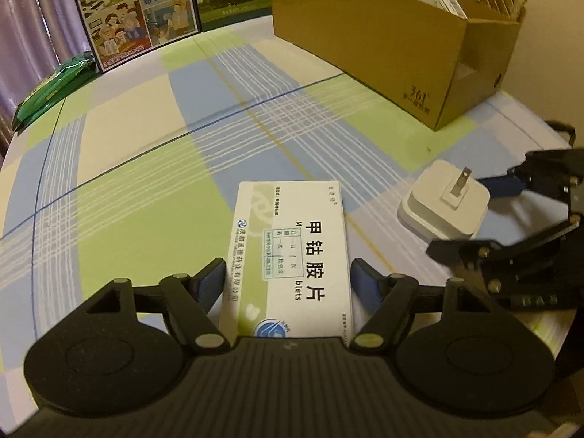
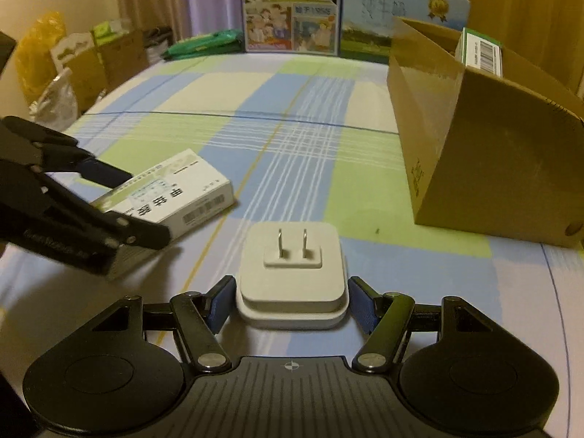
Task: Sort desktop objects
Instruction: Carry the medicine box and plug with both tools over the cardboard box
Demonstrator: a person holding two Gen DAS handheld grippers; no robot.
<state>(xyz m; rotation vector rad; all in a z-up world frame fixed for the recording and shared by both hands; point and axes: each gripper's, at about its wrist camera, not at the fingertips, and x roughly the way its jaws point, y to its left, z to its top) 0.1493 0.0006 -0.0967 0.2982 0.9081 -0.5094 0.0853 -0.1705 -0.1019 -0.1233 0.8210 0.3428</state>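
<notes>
A white medicine box [image 1: 292, 252] with green print lies lengthwise on the checked tablecloth, between the blue pads of my left gripper [image 1: 288, 286]. Both pads press its long sides, so that gripper is shut on it. From the right wrist view the same box [image 2: 182, 189] sticks out of the left gripper's fingers [image 2: 109, 175]. A white plug-in charger [image 2: 292, 273] rests prongs-up on the cloth, with my right gripper [image 2: 292, 303] shut on its two sides. The charger [image 1: 443, 200] and the right gripper [image 1: 485, 215] also show at the right of the left wrist view.
An open cardboard box [image 2: 474, 168] stands at the back right with a small carton [image 2: 481, 51] inside. Milk cartons [image 2: 292, 11] and a green packet [image 2: 204, 45] line the far edge of the table. Bags and boxes [image 2: 73, 65] sit beyond its left edge.
</notes>
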